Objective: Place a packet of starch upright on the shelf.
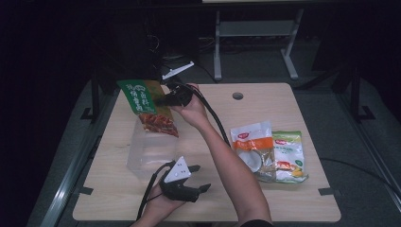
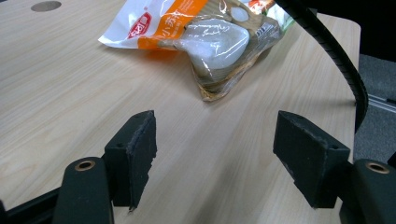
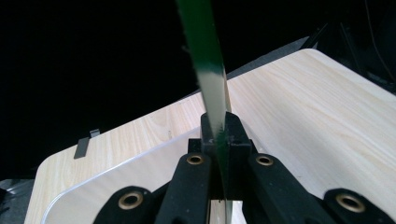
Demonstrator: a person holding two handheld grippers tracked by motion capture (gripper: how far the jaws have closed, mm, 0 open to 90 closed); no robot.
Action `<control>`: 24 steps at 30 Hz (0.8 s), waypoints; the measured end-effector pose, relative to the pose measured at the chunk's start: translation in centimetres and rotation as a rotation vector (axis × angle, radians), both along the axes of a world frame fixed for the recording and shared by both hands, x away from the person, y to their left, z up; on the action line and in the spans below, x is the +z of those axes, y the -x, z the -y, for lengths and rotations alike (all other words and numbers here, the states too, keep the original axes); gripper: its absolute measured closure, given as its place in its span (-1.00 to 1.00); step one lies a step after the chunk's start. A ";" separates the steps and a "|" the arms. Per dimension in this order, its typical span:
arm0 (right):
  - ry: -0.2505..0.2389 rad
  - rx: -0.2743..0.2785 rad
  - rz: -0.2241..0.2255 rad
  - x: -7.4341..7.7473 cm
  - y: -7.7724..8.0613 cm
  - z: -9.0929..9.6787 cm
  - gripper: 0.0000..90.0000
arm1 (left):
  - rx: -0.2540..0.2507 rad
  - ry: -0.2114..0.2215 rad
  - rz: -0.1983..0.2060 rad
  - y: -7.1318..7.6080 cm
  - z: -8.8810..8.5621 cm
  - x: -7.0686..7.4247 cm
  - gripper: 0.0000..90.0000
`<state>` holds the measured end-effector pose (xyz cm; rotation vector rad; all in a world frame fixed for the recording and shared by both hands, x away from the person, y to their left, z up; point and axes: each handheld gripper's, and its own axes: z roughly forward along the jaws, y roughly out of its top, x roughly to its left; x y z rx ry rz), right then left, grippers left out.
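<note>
Right gripper: jaws clamped tight on the edge of a green snack bag. In the right gripper view the bag is seen edge-on, a thin strip rising from between the closed jaws. Bag is held in the air, tilted, green top up and red contents at the lower end, over the far rim of a clear plastic box that stands on the left half of the tabletop.

Left gripper: near the front edge, just beside the box, jaws spread wide with nothing between them. Its own view looks across bare wood toward an orange-and-white packet.

Right side of the tabletop: the orange-and-white packet overlapping a green-and-white packet. Both lie flat, well apart from the box.
</note>
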<state>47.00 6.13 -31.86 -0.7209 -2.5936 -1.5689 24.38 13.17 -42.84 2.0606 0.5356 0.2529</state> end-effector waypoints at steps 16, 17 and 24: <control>-0.001 -0.013 -0.022 -2.2 -0.3 0.0 0.99 | 0.001 -0.006 0.006 -0.1 -0.1 0.0 -0.33; 0.001 -0.014 -0.028 -2.5 -0.4 0.0 0.99 | 0.003 0.001 0.006 -0.1 -0.1 0.0 -0.33; -0.035 -0.030 -0.067 -4.0 -0.8 1.0 0.97 | 0.006 -0.005 0.006 -0.3 -0.1 0.0 -0.33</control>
